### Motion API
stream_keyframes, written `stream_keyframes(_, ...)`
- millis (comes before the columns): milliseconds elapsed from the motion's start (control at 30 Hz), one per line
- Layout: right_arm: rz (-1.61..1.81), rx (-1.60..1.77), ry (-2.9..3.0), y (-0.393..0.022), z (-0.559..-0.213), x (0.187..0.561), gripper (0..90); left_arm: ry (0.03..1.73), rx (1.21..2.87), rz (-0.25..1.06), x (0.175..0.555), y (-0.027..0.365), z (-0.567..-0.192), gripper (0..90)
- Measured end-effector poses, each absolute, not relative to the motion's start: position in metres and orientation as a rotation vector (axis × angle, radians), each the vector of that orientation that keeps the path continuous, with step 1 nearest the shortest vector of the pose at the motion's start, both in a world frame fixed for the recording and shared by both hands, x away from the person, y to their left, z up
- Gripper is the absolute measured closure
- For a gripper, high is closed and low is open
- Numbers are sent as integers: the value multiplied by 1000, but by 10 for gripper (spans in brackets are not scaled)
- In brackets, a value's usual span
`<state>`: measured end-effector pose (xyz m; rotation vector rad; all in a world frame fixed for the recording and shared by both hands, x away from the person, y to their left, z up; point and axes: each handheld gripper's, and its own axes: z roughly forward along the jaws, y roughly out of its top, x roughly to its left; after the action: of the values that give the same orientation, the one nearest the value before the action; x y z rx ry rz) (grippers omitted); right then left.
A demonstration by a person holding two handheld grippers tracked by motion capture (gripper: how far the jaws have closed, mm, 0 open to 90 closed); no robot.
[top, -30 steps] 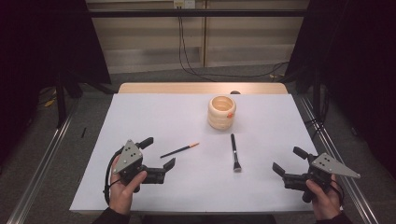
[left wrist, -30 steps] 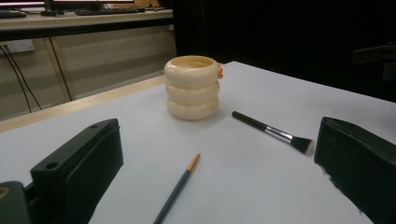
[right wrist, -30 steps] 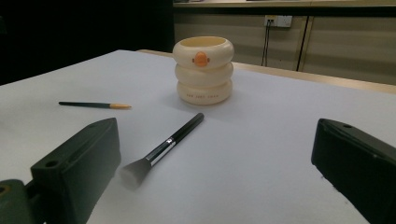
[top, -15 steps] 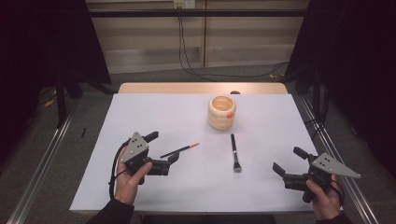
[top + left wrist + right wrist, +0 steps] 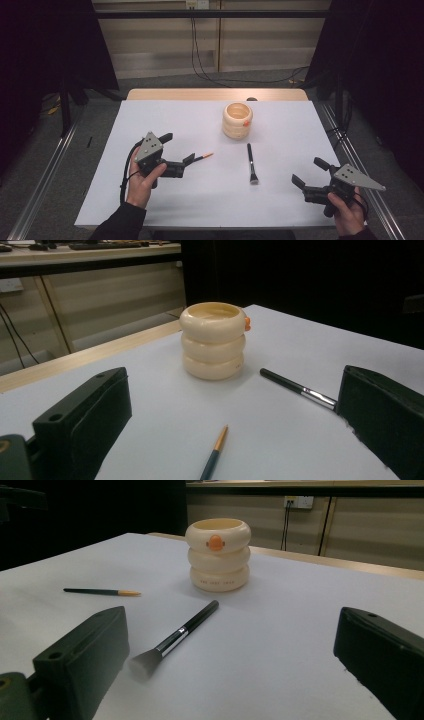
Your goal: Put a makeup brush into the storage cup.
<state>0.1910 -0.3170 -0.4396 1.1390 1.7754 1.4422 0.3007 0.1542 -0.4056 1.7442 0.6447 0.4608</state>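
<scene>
The left gripper (image 5: 179, 159) is low over the white table cover (image 5: 165, 120), on the near left side of the cream ringed cup (image 5: 237, 120). Its jaws stand wide apart, and between them lies the thin dark pencil with the orange tip (image 5: 214, 455), so I judge that the person means to pick this one up first. The pencil lies flat, apart from the cup, with its orange end turned toward the cup; the dark end is just at the jaws, and in the high view I cannot tell if they touch it already.

The makeup brush (image 5: 250, 163) lies flat too, on the near side of the cup and a little to its right, bristles pointing away from the cup. Both tools are loose on the cover and nothing stands in the cup, which probably waits to receive them upright.

The right gripper (image 5: 309, 173) rests far to the near right of the cup, also with the jaws spread, and it holds nothing. It faces the brush (image 5: 176, 638), so I think this hand waits for its turn.
</scene>
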Motion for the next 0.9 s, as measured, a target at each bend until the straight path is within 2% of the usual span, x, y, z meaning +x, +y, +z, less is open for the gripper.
stream_keyframes(500, 1463, 1124, 1771, -318, -440, 190, 0, 675, 1756, 439, 323, 142, -400, 12)
stream_keyframes(900, 1470, 1136, 1770, -318, -440, 190, 1, 632, 1820, 433, 339, 132, -396, 17)
